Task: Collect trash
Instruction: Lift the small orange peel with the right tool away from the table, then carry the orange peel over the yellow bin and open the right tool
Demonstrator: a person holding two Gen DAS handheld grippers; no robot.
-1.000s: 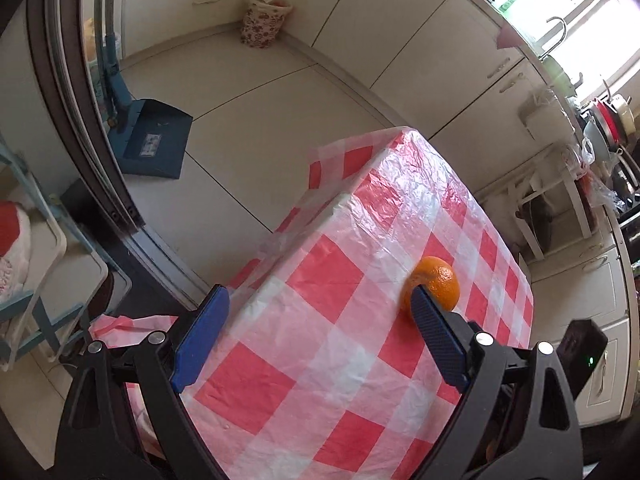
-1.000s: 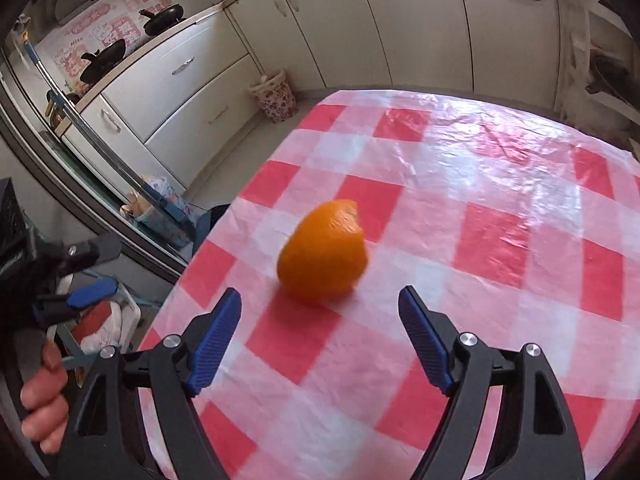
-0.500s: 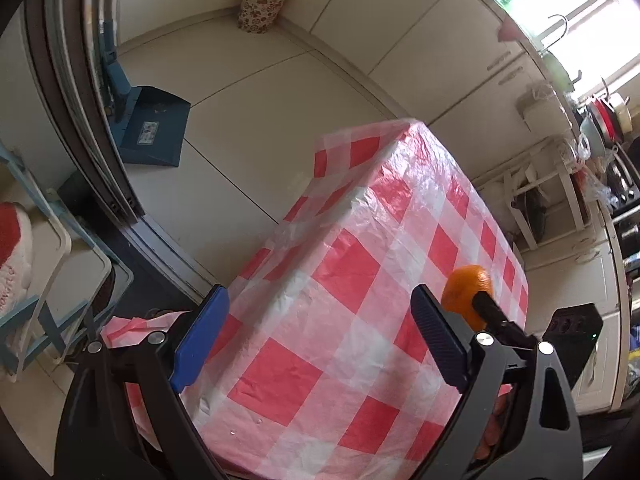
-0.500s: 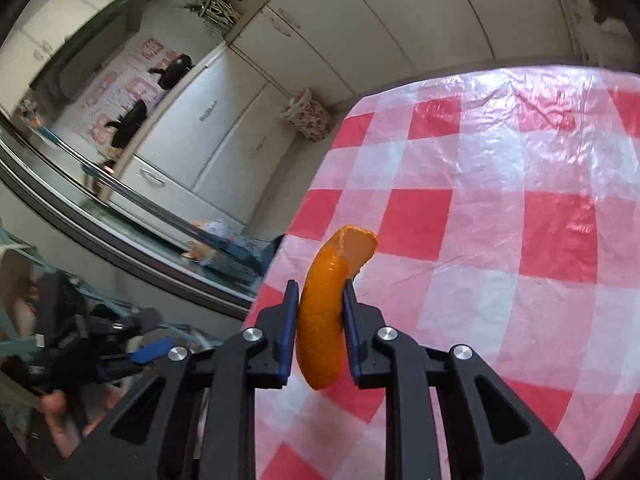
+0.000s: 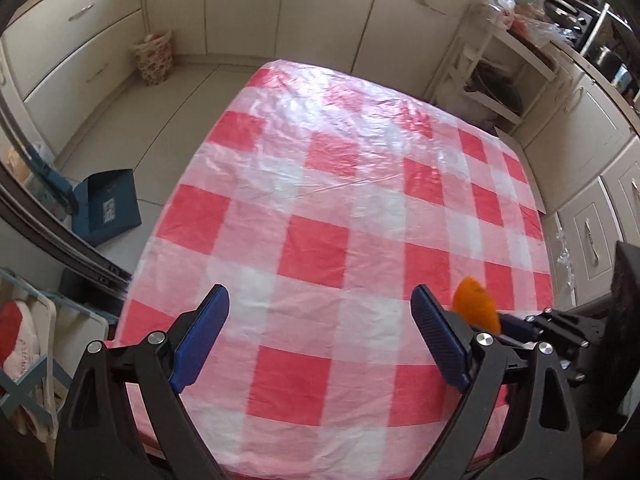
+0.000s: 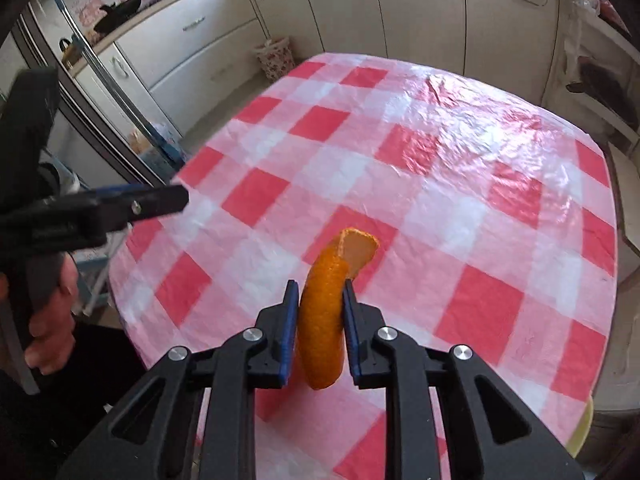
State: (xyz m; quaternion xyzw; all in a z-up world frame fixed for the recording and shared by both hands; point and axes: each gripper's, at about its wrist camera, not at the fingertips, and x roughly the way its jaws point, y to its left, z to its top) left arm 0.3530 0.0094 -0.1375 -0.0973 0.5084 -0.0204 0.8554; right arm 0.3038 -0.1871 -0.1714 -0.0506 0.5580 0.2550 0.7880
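Closest thing in the right wrist view is the right gripper [image 6: 319,330], jaws clamped tight on a piece of orange peel [image 6: 326,312]. The peel stands on edge between the blue pads, curling up toward 12 o'clock with its pale inner side showing at the tip, and it's lifted off the surface. In the left wrist view you can see the same peel [image 5: 476,306] poking out at about 4 o'clock, just behind that view's right finger.

The left gripper [image 5: 320,334] has its jaws spread wide with nothing between them, hanging over the near edge of the surface [image 5: 360,184], which is covered with a red and white checked plastic cloth. From the right wrist view the left gripper [image 6: 120,204] sits at 9 o'clock, with the left hand [image 6: 52,320] wrapped around its handle.

Further out, a blue dustpan [image 5: 106,208] rests on the floor at 9 o'clock, and a floral bin [image 5: 154,56] stands against the cream cabinets [image 5: 320,4] at 11 o'clock.
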